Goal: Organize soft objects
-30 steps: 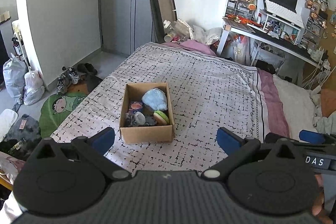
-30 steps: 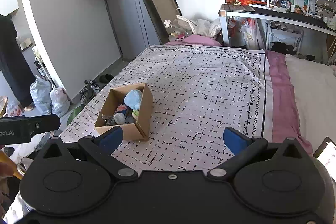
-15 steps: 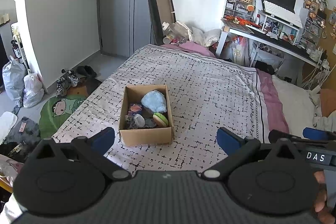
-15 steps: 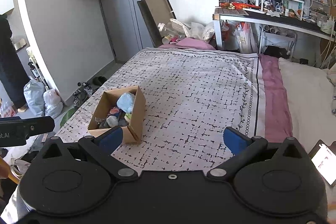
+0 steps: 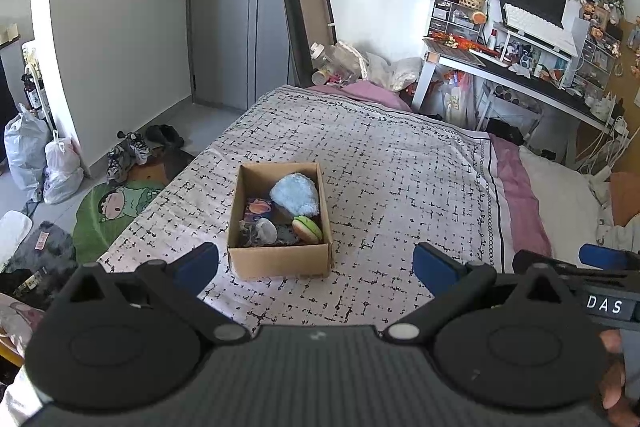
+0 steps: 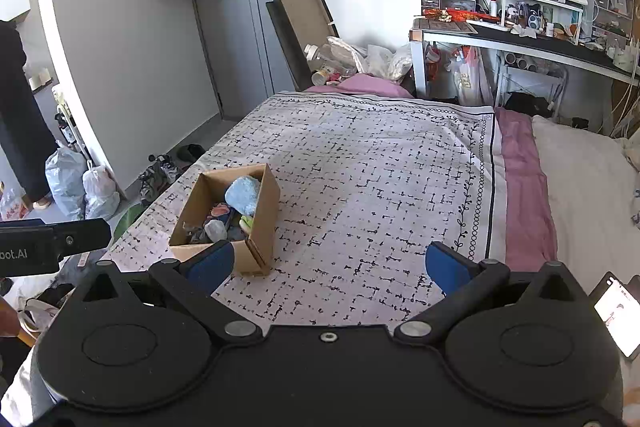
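Left wrist, room to move: the patterned bedspread (image 5: pixel 400 179) lay bare from 12 to 3 o'clock of the cardboard box (image 5: pixel 280 261); the bed's left edge dropped to the floor just past the box at 9 o'clock.
Left wrist, box contents: a fluffy blue plush (image 5: pixel 296 193) sat at the far right, a green-and-tan burger toy (image 5: pixel 307 229) at the near right corner, a grey bundle (image 5: pixel 260 231) near left, a dark printed item (image 5: pixel 259 207) behind it.
Left wrist, left gripper (image 5: pixel 316 265): fingers spread wide, nothing between them, above the bed on the near side of the box; I could not tell whether it touched the box.
Right wrist, room to move: open bedspread (image 6: pixel 380 187) stretched from 12 to 3 o'clock, ending at a pink sheet (image 6: pixel 524 195) strip.
Right wrist, box: the cardboard box (image 6: pixel 262 223) stood at 10 o'clock near the bed's left edge, blue plush (image 6: pixel 242 195) showing on top.
Right wrist, right gripper (image 6: pixel 328 265): spread wide, empty; its left fingertip (image 6: pixel 210 265) overlapped the box's near wall in view.
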A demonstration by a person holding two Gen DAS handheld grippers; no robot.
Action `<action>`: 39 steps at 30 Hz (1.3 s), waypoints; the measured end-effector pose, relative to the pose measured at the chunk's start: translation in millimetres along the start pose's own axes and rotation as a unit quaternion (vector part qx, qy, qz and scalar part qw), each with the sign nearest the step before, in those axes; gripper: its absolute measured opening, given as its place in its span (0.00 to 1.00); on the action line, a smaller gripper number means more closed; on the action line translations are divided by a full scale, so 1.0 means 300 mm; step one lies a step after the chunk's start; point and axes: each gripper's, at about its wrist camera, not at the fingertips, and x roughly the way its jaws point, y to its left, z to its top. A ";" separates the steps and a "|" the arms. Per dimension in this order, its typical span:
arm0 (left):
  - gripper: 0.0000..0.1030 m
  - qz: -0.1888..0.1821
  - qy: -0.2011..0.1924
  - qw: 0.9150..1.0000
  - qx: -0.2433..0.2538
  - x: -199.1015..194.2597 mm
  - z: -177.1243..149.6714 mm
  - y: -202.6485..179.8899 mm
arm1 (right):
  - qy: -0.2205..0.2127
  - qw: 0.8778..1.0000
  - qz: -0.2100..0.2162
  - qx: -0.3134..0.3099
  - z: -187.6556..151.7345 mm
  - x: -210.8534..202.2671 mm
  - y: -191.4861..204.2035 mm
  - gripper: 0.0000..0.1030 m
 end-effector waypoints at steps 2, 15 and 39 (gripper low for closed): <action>1.00 0.000 0.001 1.000 0.001 -0.001 -0.001 0.002 | 0.001 1.000 -0.001 0.000 0.000 0.002 -0.004 1.00; 1.00 -0.002 0.001 1.000 0.001 -0.005 -0.013 0.001 | 0.003 1.000 0.004 -0.004 -0.005 -0.002 -0.001 1.00; 1.00 -0.011 0.001 1.000 0.002 -0.007 -0.020 -0.003 | 0.004 1.000 0.008 -0.003 -0.008 -0.005 0.001 1.00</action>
